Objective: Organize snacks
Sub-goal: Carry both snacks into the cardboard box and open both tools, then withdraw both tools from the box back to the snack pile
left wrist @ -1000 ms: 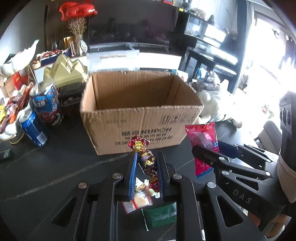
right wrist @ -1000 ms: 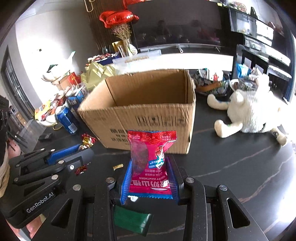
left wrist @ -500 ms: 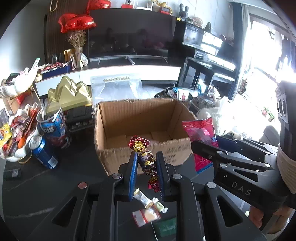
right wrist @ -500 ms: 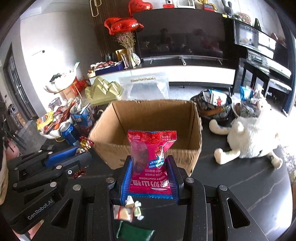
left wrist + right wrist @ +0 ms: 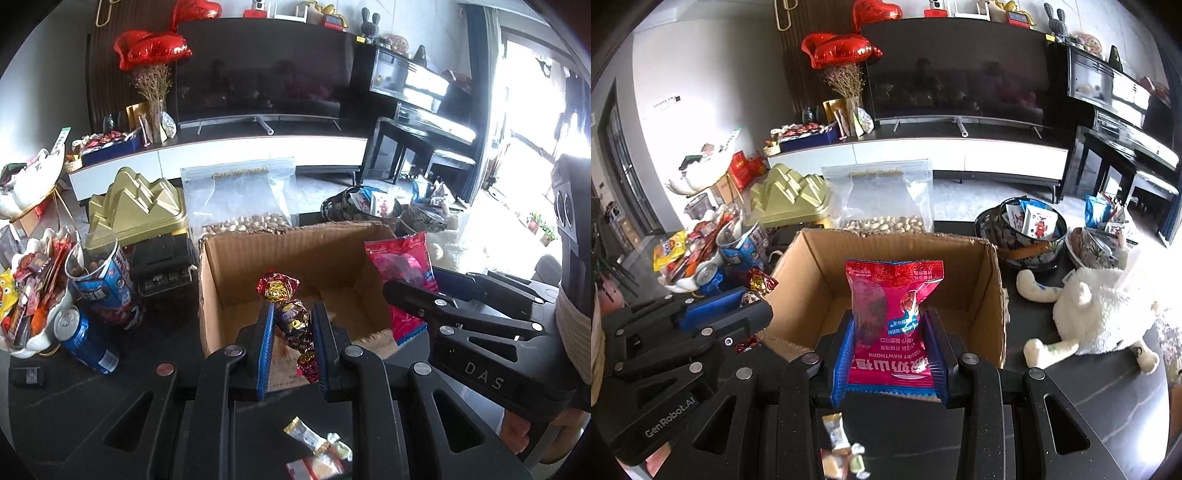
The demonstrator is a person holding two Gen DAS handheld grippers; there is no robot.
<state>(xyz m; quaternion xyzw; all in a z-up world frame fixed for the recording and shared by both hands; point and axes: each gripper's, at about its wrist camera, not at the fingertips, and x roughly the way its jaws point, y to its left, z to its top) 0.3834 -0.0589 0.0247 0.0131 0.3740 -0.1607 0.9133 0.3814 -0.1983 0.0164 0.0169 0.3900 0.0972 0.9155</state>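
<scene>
Both snacks were in transit to the cardboard box (image 5: 291,266), so the step in hand was judged to be delivery, with release the move not yet made. The left gripper (image 5: 291,325) was closed tight on a foil-wrapped candy (image 5: 290,314), its blue pads (image 5: 266,332) pressing the wrapper's middle while a twisted red-and-gold end stood above the fingertips; in the left wrist view the candy appeared over the box's near wall, in front of the open interior. The right gripper (image 5: 890,332) was clamped on a red hawthorn snack packet (image 5: 894,314), gripped by its lower half between the pads, the upper half standing free and upright against the box's inside. The box (image 5: 886,280) stood open-topped on the dark table (image 5: 1089,398), and what showed of its floor looked bare. Both grippers were pitched downward toward the opening and held side by side, the right one appearing at the right edge of the left wrist view. The next move probably called for carrying each snack clear past the near rim, then parting the jaws so that it dropped inside rather than onto the edge. A few small wrapped sweets (image 5: 317,443) lay on the table beneath the grippers, outside the box.
</scene>
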